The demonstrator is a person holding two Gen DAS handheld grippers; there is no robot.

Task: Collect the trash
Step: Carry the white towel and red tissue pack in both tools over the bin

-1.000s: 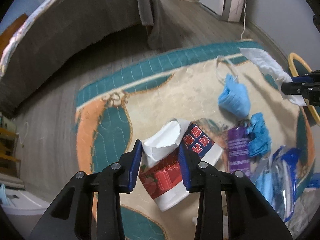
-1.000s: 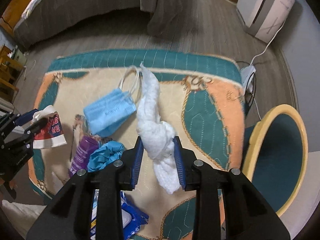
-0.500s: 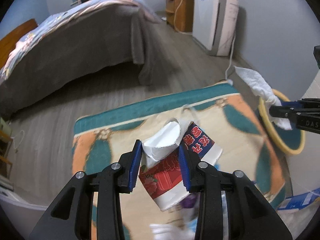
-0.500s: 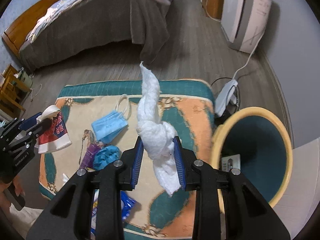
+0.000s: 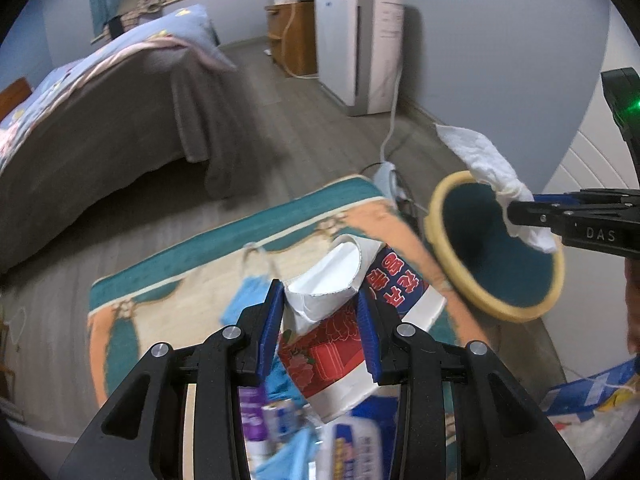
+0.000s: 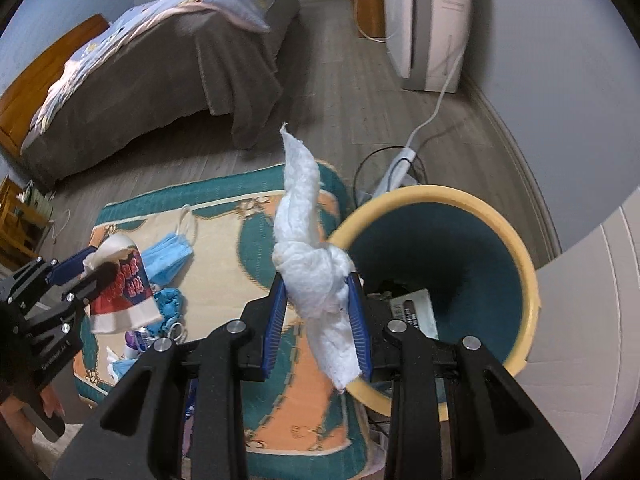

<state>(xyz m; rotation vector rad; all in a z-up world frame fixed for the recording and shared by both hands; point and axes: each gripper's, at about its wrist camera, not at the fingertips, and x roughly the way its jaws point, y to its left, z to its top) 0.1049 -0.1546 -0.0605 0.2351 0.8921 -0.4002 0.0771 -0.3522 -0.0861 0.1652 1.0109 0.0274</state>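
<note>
Over the yellow-rimmed teal bin [image 6: 496, 216] my right gripper [image 6: 318, 312] pinches a knotted white paper towel [image 6: 312, 276] at its knot: light, limp, safe there. My left gripper [image 5: 320, 328] squeezes a crushed red-and-white paper cup [image 5: 340, 344] by its rim; thin, easily deformed.

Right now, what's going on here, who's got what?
A person is clearing trash off a rug, a gripper in each hand. The left gripper is shut on a crumpled paper cup with red and blue print. The right gripper is shut on a knotted white tissue, held at the rim of the yellow bin; neither piece is in it. A blue face mask, a purple wrapper and other litter lie on the rug.
</note>
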